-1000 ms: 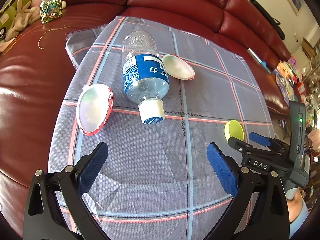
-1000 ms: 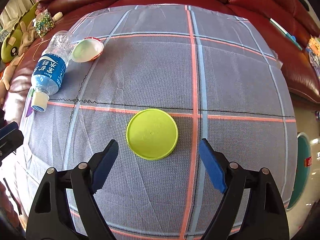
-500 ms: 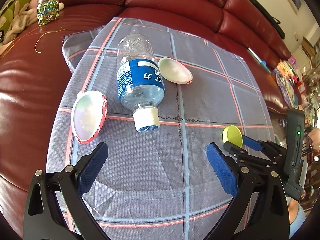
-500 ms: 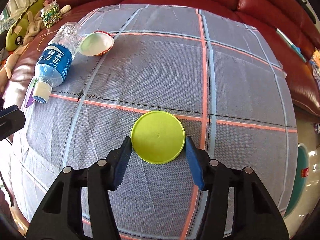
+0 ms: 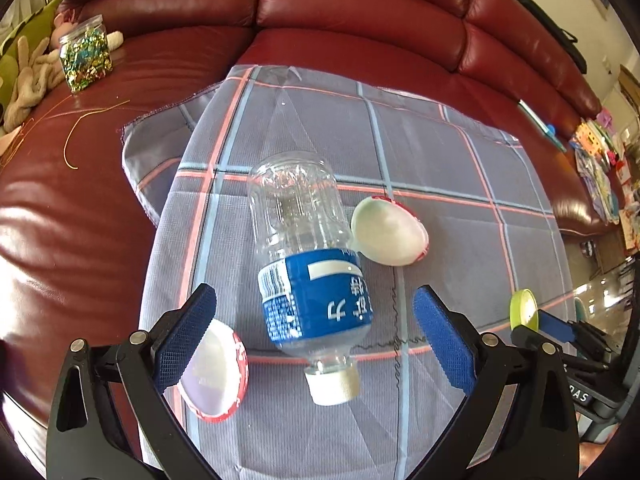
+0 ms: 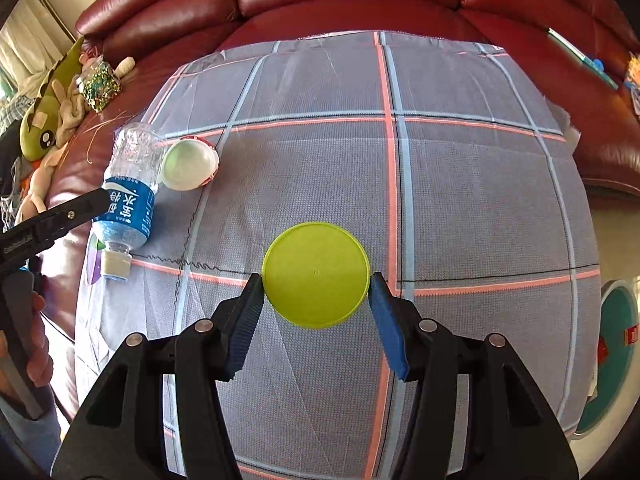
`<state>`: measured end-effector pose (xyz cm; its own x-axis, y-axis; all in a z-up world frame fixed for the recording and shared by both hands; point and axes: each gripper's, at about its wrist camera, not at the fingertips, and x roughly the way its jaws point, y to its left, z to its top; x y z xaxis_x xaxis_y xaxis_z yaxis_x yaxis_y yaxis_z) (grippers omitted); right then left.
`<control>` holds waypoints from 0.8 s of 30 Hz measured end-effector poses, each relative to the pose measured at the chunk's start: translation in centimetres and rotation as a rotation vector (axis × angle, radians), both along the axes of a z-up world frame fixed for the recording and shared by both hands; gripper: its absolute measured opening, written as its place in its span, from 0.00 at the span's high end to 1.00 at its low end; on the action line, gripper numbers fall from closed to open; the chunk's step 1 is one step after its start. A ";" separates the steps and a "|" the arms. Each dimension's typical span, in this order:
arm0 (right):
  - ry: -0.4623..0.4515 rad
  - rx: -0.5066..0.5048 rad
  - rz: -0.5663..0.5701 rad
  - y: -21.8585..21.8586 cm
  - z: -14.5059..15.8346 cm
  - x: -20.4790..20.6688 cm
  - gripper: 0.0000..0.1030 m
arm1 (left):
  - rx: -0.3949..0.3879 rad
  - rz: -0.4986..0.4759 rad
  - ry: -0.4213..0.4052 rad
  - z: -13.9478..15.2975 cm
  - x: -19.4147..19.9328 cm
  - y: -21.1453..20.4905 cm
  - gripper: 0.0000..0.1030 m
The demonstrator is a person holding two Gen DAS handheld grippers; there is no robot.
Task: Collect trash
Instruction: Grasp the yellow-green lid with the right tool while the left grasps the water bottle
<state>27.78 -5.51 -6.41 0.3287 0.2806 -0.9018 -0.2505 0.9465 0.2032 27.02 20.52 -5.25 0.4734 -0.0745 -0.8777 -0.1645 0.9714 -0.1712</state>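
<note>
Green lid (image 6: 316, 274) is pinched in our right hand-held gripper (image 6: 316, 292); our left hand-held gripper (image 5: 312, 336) gapes around the uncollected water bottle (image 5: 308, 264).

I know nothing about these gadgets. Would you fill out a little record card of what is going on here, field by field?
Setting: checked cloth spread over a red leather sofa
Left hand-held gripper: open, fingers either side of a plastic water bottle lying on its side, white cap toward the camera
Right hand-held gripper: shut on a yellow-green round lid
Other trash: two white shell halves with red rims, one beside the bottle, one under the left finger
Bystanders: jar of glitter, plush toys
</note>
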 end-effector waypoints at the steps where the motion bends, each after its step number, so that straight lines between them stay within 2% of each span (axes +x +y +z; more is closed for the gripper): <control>1: 0.005 0.008 0.000 0.1 0.1 0.2 0.50 | -0.010 -0.001 0.007 -0.3 0.6 0.2 0.04; 6: 0.030 0.048 0.009 0.4 0.0 1.2 0.50 | -0.010 0.006 0.035 -1.7 2.4 0.4 0.04; 7: 0.035 0.055 0.011 0.5 -0.1 1.3 0.50 | -0.009 0.005 0.037 -1.9 2.6 0.4 0.06; 11: 0.055 0.079 0.012 0.4 -0.5 1.5 0.50 | -0.001 -0.025 0.060 -2.7 3.2 -0.1 0.22; 16: 0.066 0.108 0.008 -0.1 -0.6 1.3 0.50 | 0.018 -0.037 0.082 -3.4 3.2 -0.7 0.23; 18: 0.070 0.115 0.007 -0.3 -0.7 1.1 0.50 | 0.015 -0.042 0.087 -3.6 3.2 -0.9 0.25; 20: 0.073 0.124 0.003 -0.5 -0.7 0.9 0.50 | 0.016 -0.049 0.083 -3.6 3.1 -1.2 0.33; 24: 0.073 0.134 -0.003 -1.1 -0.6 0.5 0.50 | 0.044 -0.053 0.068 -3.2 2.5 -2.0 0.34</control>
